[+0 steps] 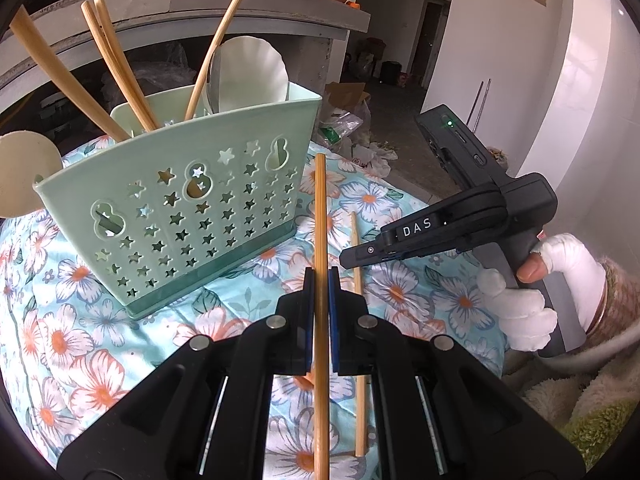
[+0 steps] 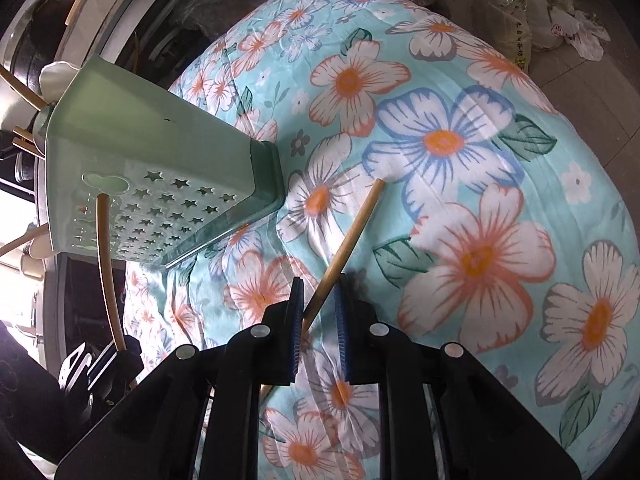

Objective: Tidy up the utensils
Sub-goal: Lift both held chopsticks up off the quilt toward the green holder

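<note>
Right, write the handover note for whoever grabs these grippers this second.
Left gripper: shut on a chopstick, lifted, pointing toward the green holder.
Right gripper: open around the second chopstick, which lies on the floral cloth; not gripped yet.
Done: several chopsticks and spoons stand in the holder.
Left: drop the held chopstick in, close on the second one, put it in too.
</note>
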Motion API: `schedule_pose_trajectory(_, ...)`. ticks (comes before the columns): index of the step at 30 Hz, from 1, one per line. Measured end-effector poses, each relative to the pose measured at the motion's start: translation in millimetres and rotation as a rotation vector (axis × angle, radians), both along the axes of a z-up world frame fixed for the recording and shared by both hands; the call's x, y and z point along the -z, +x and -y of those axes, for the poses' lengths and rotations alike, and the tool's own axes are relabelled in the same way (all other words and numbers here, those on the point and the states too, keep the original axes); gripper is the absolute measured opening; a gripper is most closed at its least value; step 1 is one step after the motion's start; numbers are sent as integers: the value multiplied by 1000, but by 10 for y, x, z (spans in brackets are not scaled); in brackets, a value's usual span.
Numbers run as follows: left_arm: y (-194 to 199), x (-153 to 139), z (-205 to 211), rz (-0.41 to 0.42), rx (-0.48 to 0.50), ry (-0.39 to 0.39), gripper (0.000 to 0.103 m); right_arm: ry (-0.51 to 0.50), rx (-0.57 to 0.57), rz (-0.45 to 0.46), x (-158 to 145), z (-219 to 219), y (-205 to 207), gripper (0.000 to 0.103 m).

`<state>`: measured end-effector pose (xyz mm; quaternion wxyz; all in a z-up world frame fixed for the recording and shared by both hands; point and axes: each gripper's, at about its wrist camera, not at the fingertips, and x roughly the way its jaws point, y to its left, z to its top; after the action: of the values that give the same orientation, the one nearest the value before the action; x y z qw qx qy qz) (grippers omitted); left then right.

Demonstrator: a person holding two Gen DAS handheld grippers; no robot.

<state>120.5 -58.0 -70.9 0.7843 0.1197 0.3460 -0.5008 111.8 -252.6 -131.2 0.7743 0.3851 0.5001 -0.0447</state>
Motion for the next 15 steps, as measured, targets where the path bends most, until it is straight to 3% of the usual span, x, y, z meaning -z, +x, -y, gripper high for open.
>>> schedule_pose_trajectory(15, -19, -15, 54, 6, 7, -6, 6, 50, 18, 10, 28, 66, -51, 15)
